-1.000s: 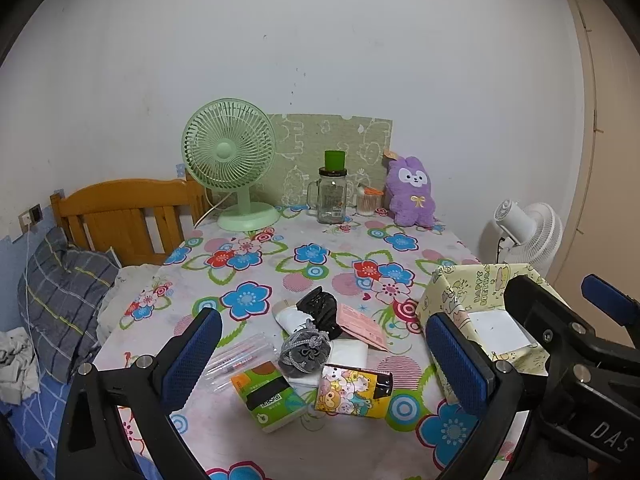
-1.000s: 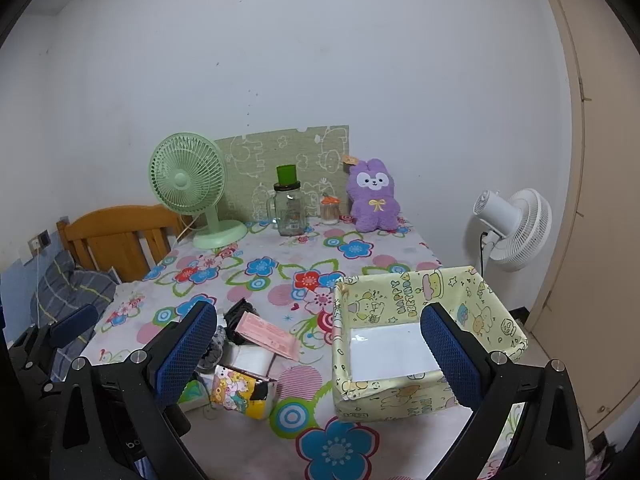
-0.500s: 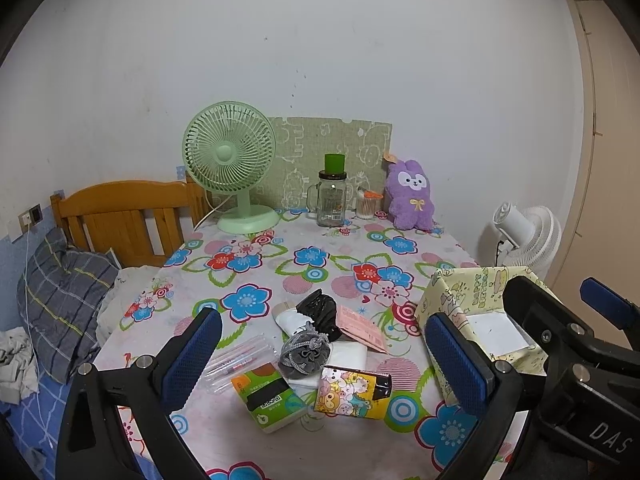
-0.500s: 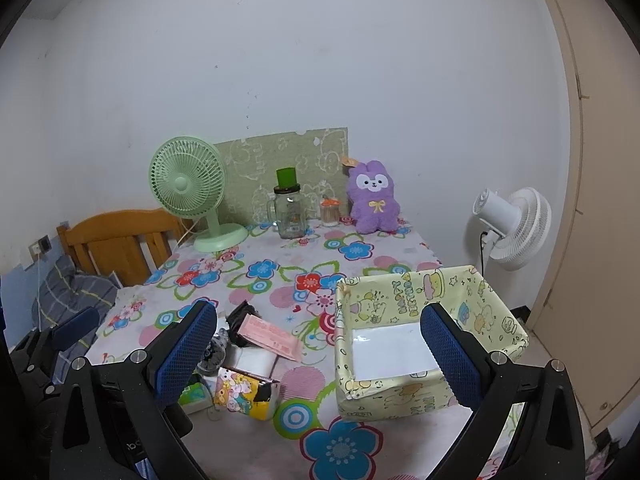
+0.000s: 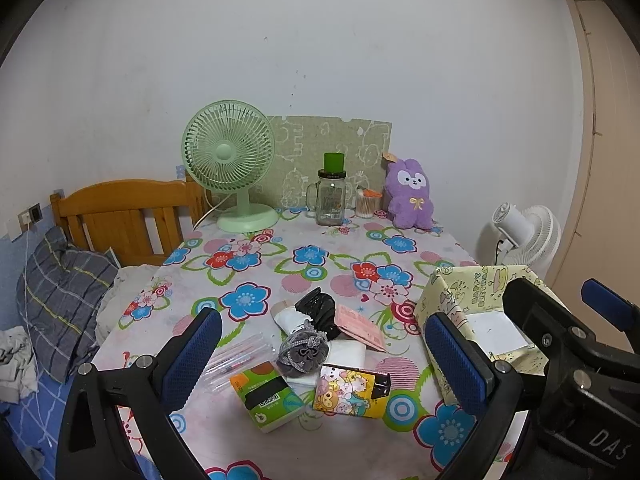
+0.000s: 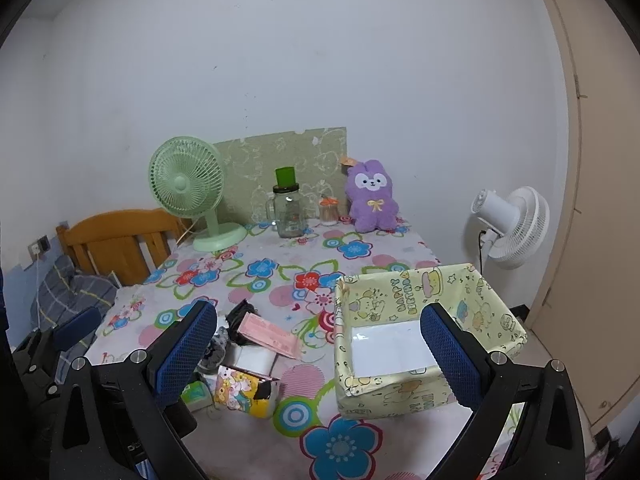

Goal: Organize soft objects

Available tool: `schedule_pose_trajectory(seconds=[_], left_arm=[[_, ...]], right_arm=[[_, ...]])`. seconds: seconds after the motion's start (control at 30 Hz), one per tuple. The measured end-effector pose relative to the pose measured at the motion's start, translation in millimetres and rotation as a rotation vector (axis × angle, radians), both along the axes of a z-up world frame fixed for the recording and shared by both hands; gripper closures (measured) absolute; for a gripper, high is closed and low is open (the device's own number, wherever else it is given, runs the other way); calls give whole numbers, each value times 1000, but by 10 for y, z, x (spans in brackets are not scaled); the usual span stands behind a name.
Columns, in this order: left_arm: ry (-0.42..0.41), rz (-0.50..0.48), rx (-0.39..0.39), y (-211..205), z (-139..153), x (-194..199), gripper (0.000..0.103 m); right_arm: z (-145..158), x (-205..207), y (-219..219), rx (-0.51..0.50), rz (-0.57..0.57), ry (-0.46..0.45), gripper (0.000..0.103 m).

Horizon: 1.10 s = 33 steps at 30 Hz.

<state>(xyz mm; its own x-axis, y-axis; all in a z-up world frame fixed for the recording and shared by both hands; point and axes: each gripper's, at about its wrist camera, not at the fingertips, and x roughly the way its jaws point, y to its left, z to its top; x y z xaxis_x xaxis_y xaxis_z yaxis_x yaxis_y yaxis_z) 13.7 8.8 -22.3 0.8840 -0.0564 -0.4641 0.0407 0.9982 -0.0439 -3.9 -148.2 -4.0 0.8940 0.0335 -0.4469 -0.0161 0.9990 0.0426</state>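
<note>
soft things sit in a small pile low in the middle of the frame: a grey scrunchy pouch (image 5: 303,351), a black bag (image 5: 320,309), a pink packet (image 5: 360,326), a green tissue pack (image 5: 266,394) and a yellow cartoon tissue pack (image 5: 348,390). at the right stands a yellow box (image 6: 412,300) that says "happy birthday". the left gripper (image 5: 324,360) and the right gripper (image 6: 320,354) both hang wide open and hold nothing. the right gripper's side reads "das".
</note>
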Motion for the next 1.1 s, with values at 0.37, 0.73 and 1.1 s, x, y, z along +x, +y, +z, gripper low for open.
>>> schedule_pose_trajectory(seconds=[0.37, 0.73, 1.1], left_arm=[[2, 1, -1, 10, -12, 3, 1], [7, 7, 5, 23, -51, 25, 1], [14, 6, 2, 47, -70, 35, 2]], right_arm=[[-3, 7, 20, -8, 5, 2, 0], [-32, 33, 51, -24, 8, 17, 0], [-87, 26, 65, -6, -30, 15, 0]])
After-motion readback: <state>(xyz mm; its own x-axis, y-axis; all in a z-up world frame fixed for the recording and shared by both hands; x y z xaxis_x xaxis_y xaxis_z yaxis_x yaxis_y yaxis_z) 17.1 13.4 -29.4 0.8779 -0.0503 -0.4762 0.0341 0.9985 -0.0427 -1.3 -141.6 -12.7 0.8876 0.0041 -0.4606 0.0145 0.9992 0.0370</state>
